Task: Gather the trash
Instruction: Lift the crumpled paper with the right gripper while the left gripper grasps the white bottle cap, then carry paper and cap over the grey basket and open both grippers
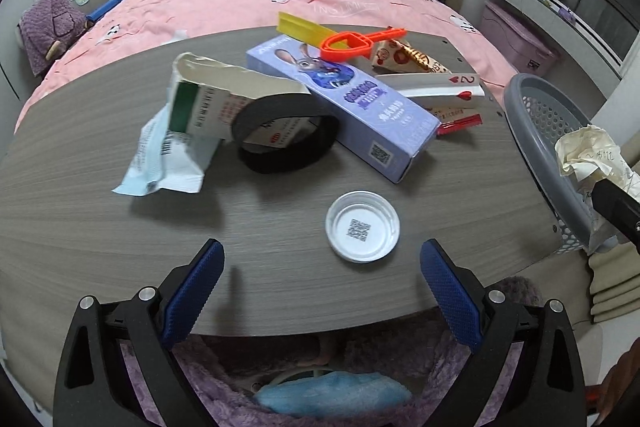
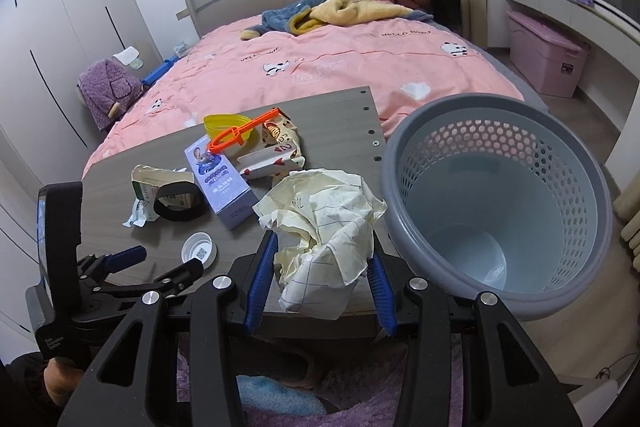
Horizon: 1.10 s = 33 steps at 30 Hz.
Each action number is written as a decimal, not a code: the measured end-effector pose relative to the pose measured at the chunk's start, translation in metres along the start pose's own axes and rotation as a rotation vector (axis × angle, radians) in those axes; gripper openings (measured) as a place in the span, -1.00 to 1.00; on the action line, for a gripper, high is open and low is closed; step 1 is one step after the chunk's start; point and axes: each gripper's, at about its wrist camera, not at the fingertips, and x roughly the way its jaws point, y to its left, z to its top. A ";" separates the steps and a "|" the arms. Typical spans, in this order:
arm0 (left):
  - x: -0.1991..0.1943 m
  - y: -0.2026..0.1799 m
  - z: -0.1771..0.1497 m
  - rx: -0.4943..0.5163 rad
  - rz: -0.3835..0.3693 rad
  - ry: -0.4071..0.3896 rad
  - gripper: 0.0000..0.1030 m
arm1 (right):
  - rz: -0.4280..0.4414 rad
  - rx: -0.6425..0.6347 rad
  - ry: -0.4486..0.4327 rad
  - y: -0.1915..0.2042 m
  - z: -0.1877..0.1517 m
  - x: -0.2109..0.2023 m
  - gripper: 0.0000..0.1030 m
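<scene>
Blue-padded fingers [image 2: 262,277] of the right gripper [image 2: 320,279] pinch a crumpled wad of cream lined paper [image 2: 320,223], which stands with its long axis roughly upright between them, its bulkier end spilling up and away over the near edge of the grey wood-grain worktop [image 2: 120,187]. Just to its right stands a grey perforated plastic basket [image 2: 500,211], tilted so its mouth faces the camera.

Left gripper [image 1: 322,291] hangs with its fingers [image 1: 192,291] spread wide and nothing between them, above the near edge of the worktop, close to a round white plastic lid [image 1: 362,225] lying open side up.

Farther back lie a torn white and green carton [image 1: 208,95], a black tape ring [image 1: 286,139], a long lavender toothpaste box [image 1: 348,99] pointing diagonally toward the near right, an orange plastic tool [image 1: 360,43] and a two-of-hearts playing card [image 1: 436,85].

Behind the worktop is a bed with a pink quilt [image 2: 340,63], a grey headboard and heaped blue and yellow clothes.
</scene>
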 end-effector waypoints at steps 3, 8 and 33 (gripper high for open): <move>0.007 -0.003 0.005 0.001 0.006 0.003 0.83 | 0.012 -0.003 0.001 0.000 -0.002 0.001 -0.17; 0.014 -0.006 0.007 0.003 -0.007 0.006 0.64 | 0.017 0.006 0.004 -0.004 -0.002 0.003 -0.17; -0.045 -0.057 0.041 0.154 -0.080 -0.177 -0.24 | -0.032 0.128 -0.057 -0.073 0.015 -0.013 -0.17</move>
